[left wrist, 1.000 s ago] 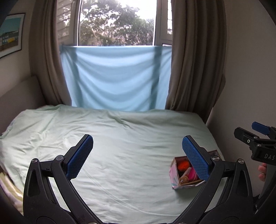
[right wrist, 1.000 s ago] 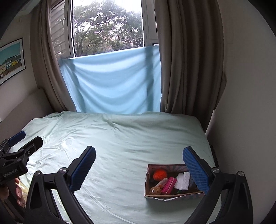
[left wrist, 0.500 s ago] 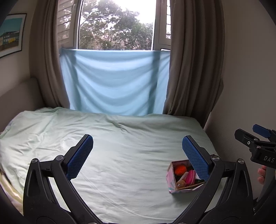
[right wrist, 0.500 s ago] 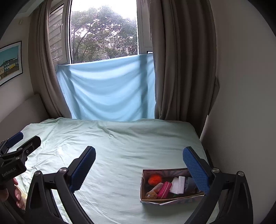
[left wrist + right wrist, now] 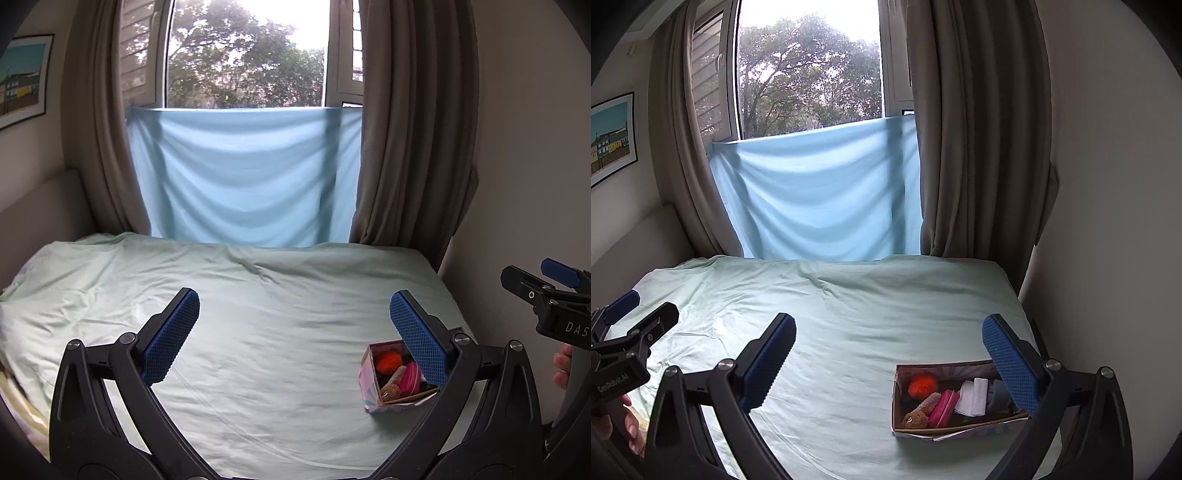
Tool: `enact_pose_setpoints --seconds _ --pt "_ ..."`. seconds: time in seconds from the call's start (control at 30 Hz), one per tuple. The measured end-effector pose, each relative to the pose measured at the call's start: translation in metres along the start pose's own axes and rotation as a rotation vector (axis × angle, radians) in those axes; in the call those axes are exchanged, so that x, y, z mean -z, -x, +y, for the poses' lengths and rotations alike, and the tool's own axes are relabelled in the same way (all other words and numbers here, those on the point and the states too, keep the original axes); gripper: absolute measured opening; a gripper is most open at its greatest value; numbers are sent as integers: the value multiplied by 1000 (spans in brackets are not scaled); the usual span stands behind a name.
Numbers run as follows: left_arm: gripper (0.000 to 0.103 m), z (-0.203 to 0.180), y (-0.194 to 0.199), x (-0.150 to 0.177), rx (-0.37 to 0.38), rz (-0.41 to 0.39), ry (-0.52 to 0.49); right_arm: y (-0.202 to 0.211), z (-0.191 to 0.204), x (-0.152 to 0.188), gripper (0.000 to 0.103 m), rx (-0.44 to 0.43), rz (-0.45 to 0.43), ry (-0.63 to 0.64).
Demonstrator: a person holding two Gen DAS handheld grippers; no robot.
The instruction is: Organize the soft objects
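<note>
**Resting on the bed: a small box of soft objects, both grippers open above it**

Sitting near the right edge of a bed [image 5: 849,332] covered in a pale green sheet is a small open cardboard box [image 5: 960,430]. The right wrist view looks into it most fully: an orange pom-pom [image 5: 922,384], a brown fuzzy piece [image 5: 921,410], a pink item [image 5: 943,406], a white folded cloth [image 5: 971,400] and a grey cloth [image 5: 997,395] lie side by side inside. The left wrist view shows the box [image 5: 369,387] end-on, with its pink patterned outer wall, and only the orange pom-pom [image 5: 388,360], brown piece and pink item; its own right finger hides the rest.

The left hand-held gripper [image 5: 293,334] has its blue-padded fingers spread wide, holding nothing and touching nothing. The right hand-held gripper [image 5: 888,360] is likewise spread wide and empty, above the sheet. Each view catches the other gripper at its edge, with fingertips of the hand holding it.

Behind the bed, a light blue cloth [image 5: 816,192] hangs across the window [image 5: 809,74] between brown curtains [image 5: 979,147].
</note>
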State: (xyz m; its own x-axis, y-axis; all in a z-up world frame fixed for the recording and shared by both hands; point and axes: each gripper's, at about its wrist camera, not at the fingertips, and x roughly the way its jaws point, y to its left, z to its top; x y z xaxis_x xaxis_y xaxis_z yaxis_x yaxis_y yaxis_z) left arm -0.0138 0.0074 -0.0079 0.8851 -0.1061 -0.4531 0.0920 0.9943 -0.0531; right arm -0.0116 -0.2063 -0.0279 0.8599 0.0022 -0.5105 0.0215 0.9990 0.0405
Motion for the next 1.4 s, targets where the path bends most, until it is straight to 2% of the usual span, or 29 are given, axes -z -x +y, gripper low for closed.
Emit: enact_pose_setpoints --seconds 1.4 --pt "103 5 -1 1 17 -21 10 -1 -2 -10 101 30 -34 1"
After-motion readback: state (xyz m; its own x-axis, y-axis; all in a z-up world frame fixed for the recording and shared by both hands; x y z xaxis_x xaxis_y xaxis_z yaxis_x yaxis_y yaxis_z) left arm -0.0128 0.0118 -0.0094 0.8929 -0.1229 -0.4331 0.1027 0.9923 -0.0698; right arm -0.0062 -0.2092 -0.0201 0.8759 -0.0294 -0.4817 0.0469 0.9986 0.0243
